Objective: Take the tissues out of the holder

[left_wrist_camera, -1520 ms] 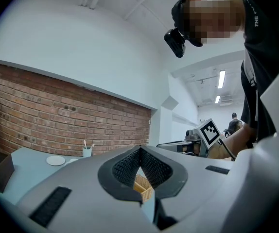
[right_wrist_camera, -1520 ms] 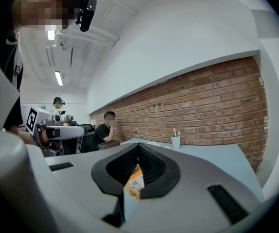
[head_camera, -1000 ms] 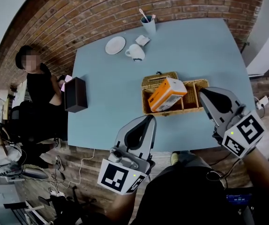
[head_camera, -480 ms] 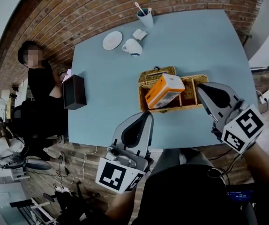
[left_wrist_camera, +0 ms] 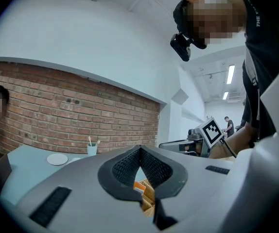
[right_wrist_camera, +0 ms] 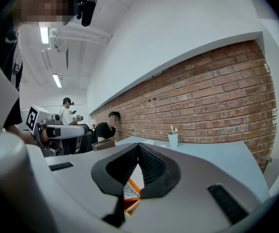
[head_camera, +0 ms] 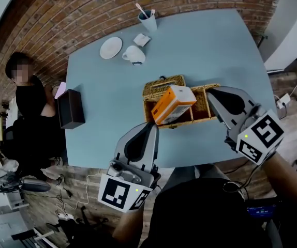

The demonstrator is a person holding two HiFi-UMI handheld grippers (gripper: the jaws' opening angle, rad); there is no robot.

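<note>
Head view: the left gripper hangs over the table's near edge; the tissue box lies tilted in the basket, just ahead of its tip and left of the right gripper. Left gripper view: jaws together, empty; box seen just beyond the tips. Right gripper view: jaws together, empty; box just beyond the tips.
</note>
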